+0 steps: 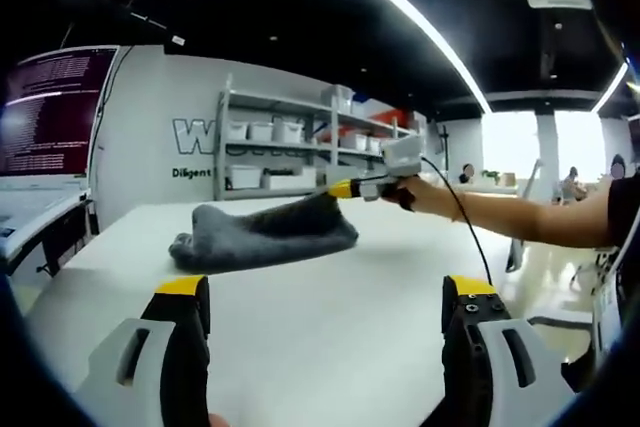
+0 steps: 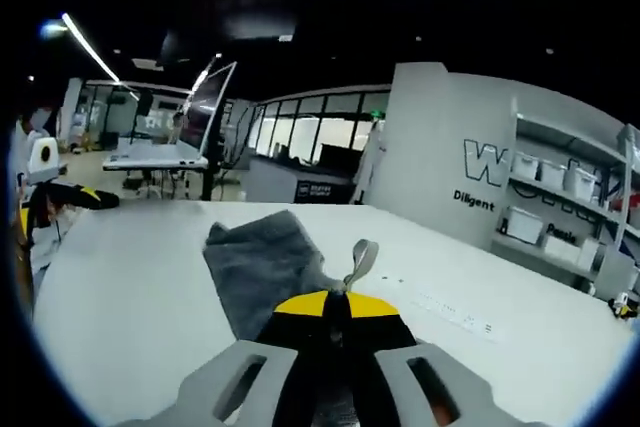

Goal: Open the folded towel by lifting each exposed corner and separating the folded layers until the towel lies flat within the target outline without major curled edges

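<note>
A dark grey towel (image 1: 262, 236) lies bunched on the white table (image 1: 330, 347), its right end lifted off the surface. In the left gripper view, my right gripper (image 1: 342, 189) comes in from the right, held by a hand, and is shut on that raised corner. In the right gripper view the yellow-tipped jaws of the right gripper (image 2: 335, 305) are pinched on the towel (image 2: 262, 259), whose small grey loop tag (image 2: 361, 259) stands up just beyond them. My left gripper (image 1: 328, 292) stands open, short of the towel and touching nothing; it also appears at the far left of the right gripper view (image 2: 62, 195).
White shelves (image 1: 290, 152) with storage bins stand against the wall behind the table. A monitor (image 1: 55, 107) sits to the left. The person's arm (image 1: 530, 217) stretches over the table's right side. Desks and chairs (image 2: 165, 162) lie beyond the far edge.
</note>
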